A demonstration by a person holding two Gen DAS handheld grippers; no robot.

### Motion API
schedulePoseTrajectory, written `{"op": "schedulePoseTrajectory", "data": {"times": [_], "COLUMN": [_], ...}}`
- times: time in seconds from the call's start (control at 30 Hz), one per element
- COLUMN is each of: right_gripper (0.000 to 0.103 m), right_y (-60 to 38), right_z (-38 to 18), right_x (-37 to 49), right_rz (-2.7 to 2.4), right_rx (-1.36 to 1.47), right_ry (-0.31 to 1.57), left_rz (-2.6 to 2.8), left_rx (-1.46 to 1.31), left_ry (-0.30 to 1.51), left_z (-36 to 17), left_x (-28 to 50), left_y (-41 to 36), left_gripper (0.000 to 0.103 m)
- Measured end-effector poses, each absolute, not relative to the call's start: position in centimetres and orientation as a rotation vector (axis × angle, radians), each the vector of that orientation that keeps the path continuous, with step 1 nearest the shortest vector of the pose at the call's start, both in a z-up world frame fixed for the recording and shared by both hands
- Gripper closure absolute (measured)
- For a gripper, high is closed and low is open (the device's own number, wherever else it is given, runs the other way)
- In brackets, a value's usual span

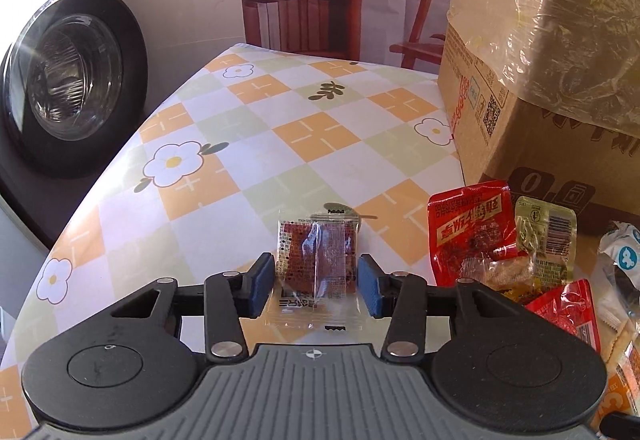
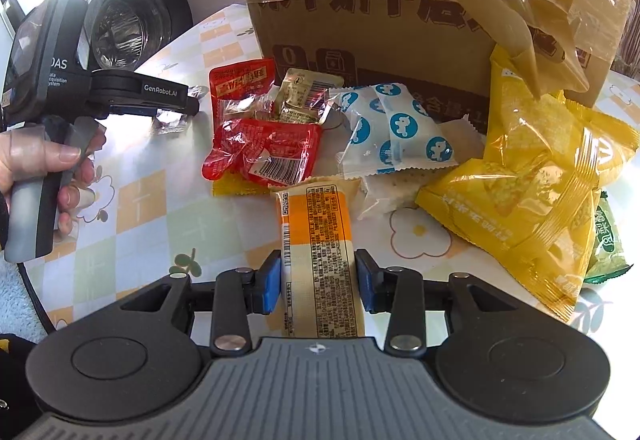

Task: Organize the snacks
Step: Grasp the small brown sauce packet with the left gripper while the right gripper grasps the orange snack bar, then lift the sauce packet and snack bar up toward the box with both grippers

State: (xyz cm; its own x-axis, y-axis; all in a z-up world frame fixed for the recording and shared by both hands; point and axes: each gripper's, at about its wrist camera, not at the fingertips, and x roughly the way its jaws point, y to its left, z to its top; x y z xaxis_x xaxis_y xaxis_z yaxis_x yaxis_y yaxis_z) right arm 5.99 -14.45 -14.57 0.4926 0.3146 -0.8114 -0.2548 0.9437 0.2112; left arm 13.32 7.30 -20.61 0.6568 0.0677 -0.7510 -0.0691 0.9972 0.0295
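My left gripper is shut on a small clear packet with dark red filling, its blue pads touching both sides, just above the checked tablecloth. My right gripper is shut on a long orange and cream snack bar. The left gripper also shows in the right wrist view, held by a hand, with the clear packet in its tip. A pile of snacks lies ahead: red packets, blue-dotted white packets and yellow bags.
A large cardboard box with crumpled plastic film stands behind the pile and at the right in the left wrist view. A green packet lies at the far right. A washing machine stands left of the table edge.
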Motion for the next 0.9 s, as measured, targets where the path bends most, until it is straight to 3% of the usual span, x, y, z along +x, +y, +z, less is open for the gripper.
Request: {"op": "schedulePoseTrajectory", "data": {"times": [0.43, 0.9], "right_gripper": [0.064, 0.065], "right_y": [-14.5, -15.7], "right_z": [-14.4, -10.5], "right_x": [5.8, 5.1], "right_rz": [0.352, 0.402], "right_rx": [0.094, 0.155], "right_ry": [0.994, 0.890], "left_rz": [-0.013, -0.053], "left_rx": [-0.016, -0.012], "left_ry": [0.839, 0.668], "left_z": [-19.9, -14.1], "left_x": [7.8, 6.0], "left_y": [8.6, 7.1], "left_gripper": [0.062, 0.062]}}
